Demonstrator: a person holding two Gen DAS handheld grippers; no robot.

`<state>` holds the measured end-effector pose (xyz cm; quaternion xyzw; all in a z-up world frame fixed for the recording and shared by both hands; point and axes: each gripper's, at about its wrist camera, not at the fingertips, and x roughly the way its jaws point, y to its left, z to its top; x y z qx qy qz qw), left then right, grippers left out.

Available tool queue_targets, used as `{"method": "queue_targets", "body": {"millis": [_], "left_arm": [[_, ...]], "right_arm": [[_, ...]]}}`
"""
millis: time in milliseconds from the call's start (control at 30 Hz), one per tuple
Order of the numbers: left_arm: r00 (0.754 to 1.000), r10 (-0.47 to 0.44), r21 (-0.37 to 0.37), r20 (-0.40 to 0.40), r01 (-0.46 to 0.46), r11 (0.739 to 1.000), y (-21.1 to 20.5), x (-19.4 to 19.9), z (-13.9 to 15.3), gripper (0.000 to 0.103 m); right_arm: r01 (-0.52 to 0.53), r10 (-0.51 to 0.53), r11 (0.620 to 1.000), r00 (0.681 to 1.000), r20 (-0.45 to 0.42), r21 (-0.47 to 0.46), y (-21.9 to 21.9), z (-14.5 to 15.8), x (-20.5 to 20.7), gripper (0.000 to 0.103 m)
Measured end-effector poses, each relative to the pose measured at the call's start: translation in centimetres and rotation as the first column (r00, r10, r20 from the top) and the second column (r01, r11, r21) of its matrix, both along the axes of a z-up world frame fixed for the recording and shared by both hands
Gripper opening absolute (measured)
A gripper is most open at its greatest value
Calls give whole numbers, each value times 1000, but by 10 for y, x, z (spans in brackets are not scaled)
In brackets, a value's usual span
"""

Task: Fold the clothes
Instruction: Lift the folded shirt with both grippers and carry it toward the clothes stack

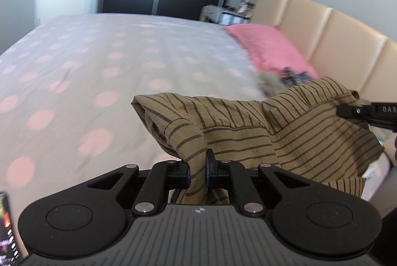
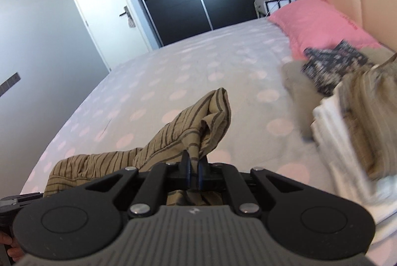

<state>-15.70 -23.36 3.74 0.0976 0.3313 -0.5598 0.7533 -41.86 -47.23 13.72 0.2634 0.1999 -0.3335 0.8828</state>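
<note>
Pinching the striped tan shirt (image 1: 238,127) from both ends here, so it's hanging up off the bed (image 1: 104,62) instead of lying on it. Left hand-held gripper (image 1: 198,173) has its pads squeezed together on a bunched fold of the fabric, which runs down between the fingers and back under the body of the tool. From there the cloth stretches off to the right, where the right hand-held gripper (image 1: 347,111) comes in from the edge and bites the far side of it.

Right wrist view shows the same deal: right hand-held gripper (image 2: 195,170) clamped on a thin pleat of the shirt (image 2: 173,139), rest of it trailing off low to the left toward the other tool at the frame edge.

What only the right view gives you properly is the clothes pile (image 2: 347,102) on the bed by the pink pillow (image 2: 320,25), something white, something beige, plus a dark patterned piece. Left view only catches a blurry sliver of that behind the shirt, though it does show the padded headboard (image 1: 330,38) panels much better
</note>
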Motion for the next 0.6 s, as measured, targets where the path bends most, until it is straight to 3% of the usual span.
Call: {"method": "queue_targets", "body": {"millis": [233,400,600], "left_arm": [[982,-187,-91,-13,185,978,-73,-56,46,8],[950,-311,-165,-17,304,938,-139,-102,81,8],[904,-427,-184,-30,415,891,-212,-160,101,8]], "right_arm": [[118,-118,990,993,2,-78,-41,67,-82,6],[241,-239,964,971,27,-114,-84,112,-149,6],[353,-355,923,935,16,-154,-137,145,-205,6]]}}
